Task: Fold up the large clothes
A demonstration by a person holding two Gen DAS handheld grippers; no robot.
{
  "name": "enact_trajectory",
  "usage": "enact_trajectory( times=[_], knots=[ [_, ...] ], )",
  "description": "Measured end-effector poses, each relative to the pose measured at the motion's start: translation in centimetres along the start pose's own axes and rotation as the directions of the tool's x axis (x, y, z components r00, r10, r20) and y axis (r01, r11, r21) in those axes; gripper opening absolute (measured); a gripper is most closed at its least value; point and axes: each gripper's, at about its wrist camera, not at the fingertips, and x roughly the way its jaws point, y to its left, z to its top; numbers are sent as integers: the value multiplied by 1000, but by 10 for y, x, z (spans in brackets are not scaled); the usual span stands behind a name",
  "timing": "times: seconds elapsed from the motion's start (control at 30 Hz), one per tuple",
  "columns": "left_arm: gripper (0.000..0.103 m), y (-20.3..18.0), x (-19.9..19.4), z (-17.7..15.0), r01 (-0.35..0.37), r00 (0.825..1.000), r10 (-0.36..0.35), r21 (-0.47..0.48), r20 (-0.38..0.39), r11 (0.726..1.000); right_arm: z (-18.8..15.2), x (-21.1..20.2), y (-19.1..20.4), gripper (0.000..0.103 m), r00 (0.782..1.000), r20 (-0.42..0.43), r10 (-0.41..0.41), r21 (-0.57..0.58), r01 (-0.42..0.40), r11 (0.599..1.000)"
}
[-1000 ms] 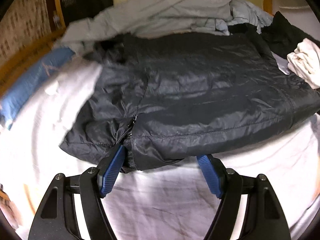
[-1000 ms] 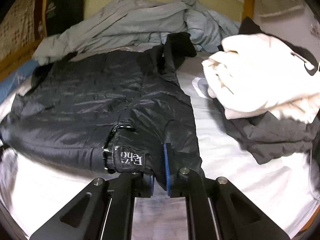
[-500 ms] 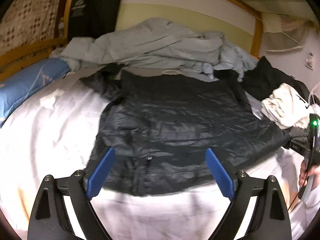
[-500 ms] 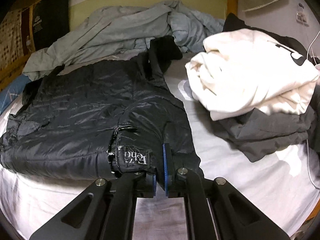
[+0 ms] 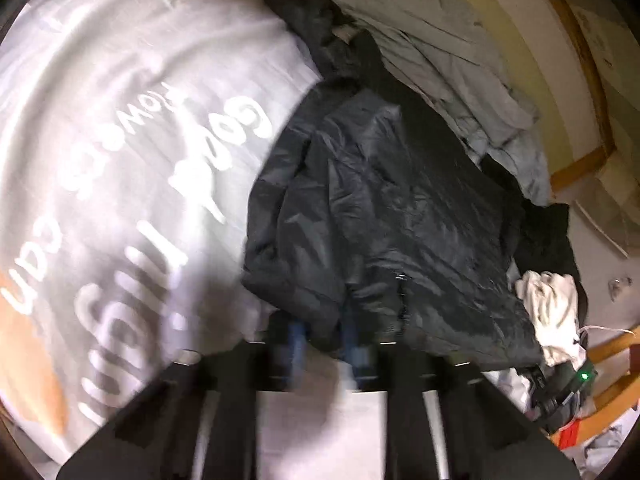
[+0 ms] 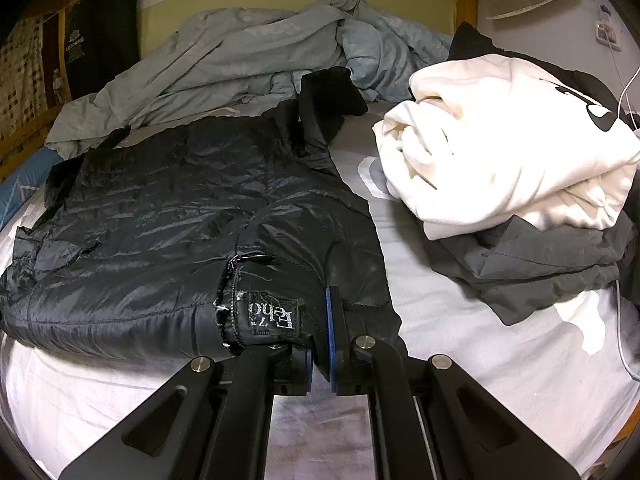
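Observation:
A black quilted jacket (image 6: 160,208) lies spread on the bed. My right gripper (image 6: 320,356) is shut on its near hem, beside a sewn label (image 6: 274,316) and the zip end. The left wrist view is blurred and rolled to one side. There the jacket (image 5: 400,208) bunches at its near corner, and my left gripper (image 5: 324,340) has its blue pads close together with that black fabric between them, its jaws closing on it. The right gripper's body, with a green light (image 5: 585,376), shows at the far right of that view.
A cream sweatshirt (image 6: 500,140) lies on a dark grey garment (image 6: 540,268) to the right of the jacket. Crumpled pale blue bedding (image 6: 248,48) is piled at the back. The white sheet (image 5: 120,120) with lettering spreads left. A wooden bed frame (image 5: 576,168) borders the far side.
My left gripper swung sideways and rolled, then went from wide open to nearly closed on the jacket's near corner. The right gripper kept its hold and stayed in place.

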Motion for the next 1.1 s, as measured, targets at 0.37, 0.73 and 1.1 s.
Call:
enact_trajectory(
  times=[0.37, 0.73, 1.1],
  knots=[
    [7, -42, -115, -11, 24, 948, -18, -15, 319, 1000, 1, -103, -10, 6, 950, 266, 163, -8, -167, 986],
    [10, -71, -111, -11, -149, 948, 160, -61, 276, 987, 0, -94, -7, 6, 986, -14, 169, 46, -168, 985],
    [24, -78, 23, 104, -498, 848, 469, 73, 247, 864, 100, 29, 19, 25, 990, -102, 99, -15, -102, 995]
  ],
)
